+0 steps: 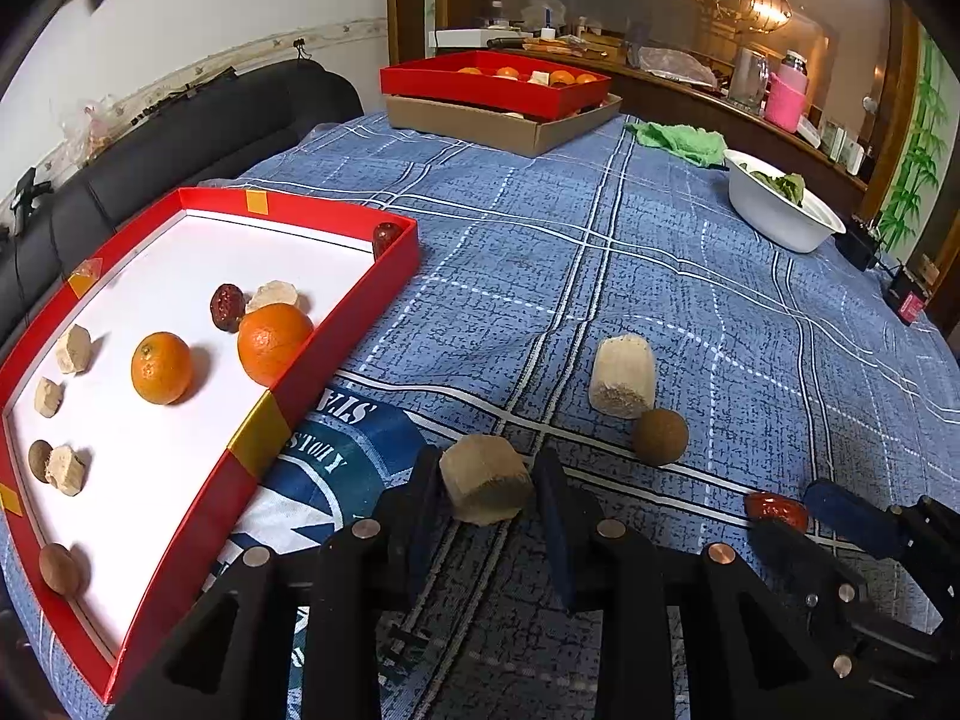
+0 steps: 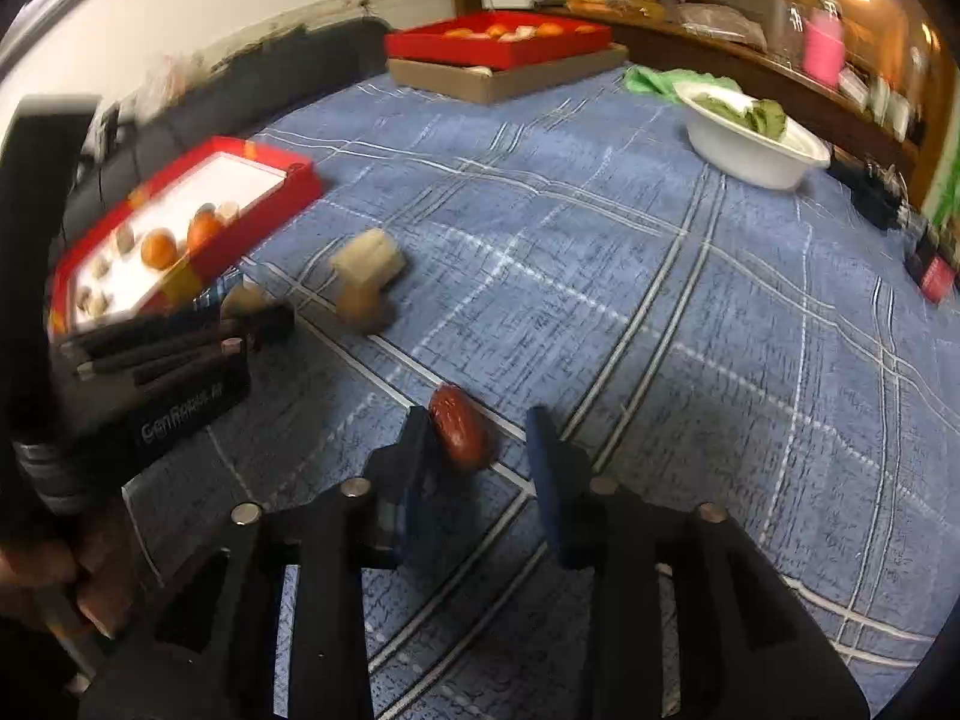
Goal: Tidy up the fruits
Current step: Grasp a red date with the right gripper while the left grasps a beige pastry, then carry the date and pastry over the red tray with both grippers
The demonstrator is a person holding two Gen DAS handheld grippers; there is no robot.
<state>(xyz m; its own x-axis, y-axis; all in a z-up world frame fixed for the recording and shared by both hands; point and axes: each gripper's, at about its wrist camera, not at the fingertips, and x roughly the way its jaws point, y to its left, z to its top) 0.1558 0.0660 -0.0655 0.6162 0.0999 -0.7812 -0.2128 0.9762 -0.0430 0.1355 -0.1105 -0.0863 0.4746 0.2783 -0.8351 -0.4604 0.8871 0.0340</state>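
Left wrist view: the left gripper (image 1: 487, 480) has its dark blue pads pressed against both sides of a tan, faceted chunk (image 1: 486, 478), perhaps a dried fruit piece, low over the blue plaid tablecloth (image 1: 660, 252). Just to its left lies the red tray (image 1: 336, 354) with a white floor, already holding two oranges (image 1: 162, 367), a dark red date (image 1: 227, 307), several pale chunks and brown round fruits. Still loose on the cloth ahead are a pale cylinder-shaped piece (image 1: 623, 377) and, touching it, a brown round fruit (image 1: 660, 437).

At the lower right of this view the right gripper (image 1: 798, 513) appears with a red date (image 1: 776, 512) at its tips. From the right wrist view, which is blurred, the right gripper (image 2: 480, 438) has its jaws apart; the red date (image 2: 461, 429) lies on the cloth against the left pad, with clear space between it and the right pad, so it is not clamped. A person's hand (image 2: 54, 588) is partly visible at the left edge, holding the other tool.

Farther back stand a second red tray of fruit (image 1: 492, 87) on a cardboard box, a green cloth (image 1: 681, 141) and a white bowl of greens (image 1: 780, 204).

The step in hand appears to be picking up loose pieces for the near tray. Next, the left chunk likely needs lifting over the tray's red wall before release, while the right jaws must centre on the date and close.
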